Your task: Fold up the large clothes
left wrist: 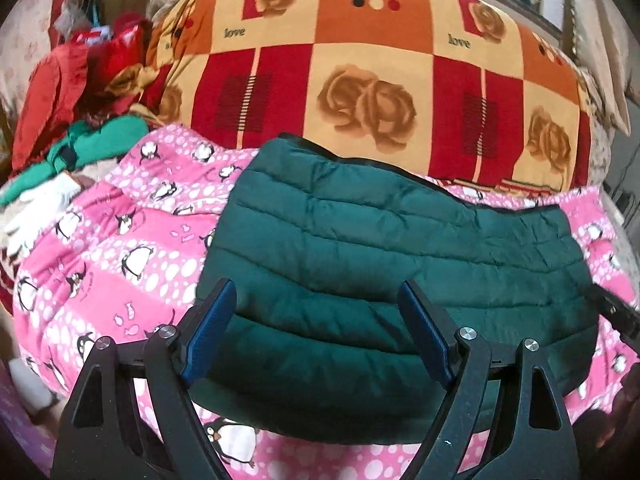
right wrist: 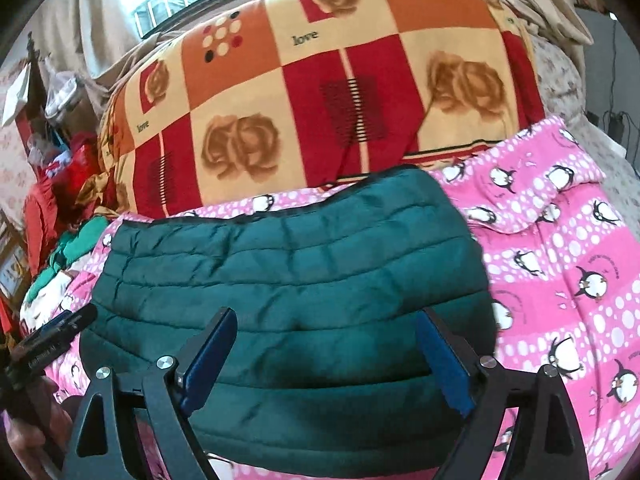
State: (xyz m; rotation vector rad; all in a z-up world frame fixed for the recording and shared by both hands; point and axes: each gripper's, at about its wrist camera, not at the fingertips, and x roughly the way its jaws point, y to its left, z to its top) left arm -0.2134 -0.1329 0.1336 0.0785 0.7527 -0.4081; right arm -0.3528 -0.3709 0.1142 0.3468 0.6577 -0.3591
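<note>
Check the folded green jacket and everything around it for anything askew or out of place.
Nothing is damaged or spilled. The dark green quilted jacket lies folded flat on the pink penguin blanket, its far edge slightly wavy. The one untidy spot is a loose heap of red and green clothes piled at the far left.

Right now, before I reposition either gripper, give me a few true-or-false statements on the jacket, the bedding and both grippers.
1. The dark green quilted jacket lies folded on the pink penguin blanket. True.
2. The left gripper is clamped on the jacket. False: its jaws stand apart, with nothing pinched between the pads.
3. The right gripper is open above the jacket's near edge. True.
4. The checked rose blanket covers the jacket. False: it is heaped behind the jacket.
5. Red and green clothes are piled right of the jacket. False: they are on its left.
</note>
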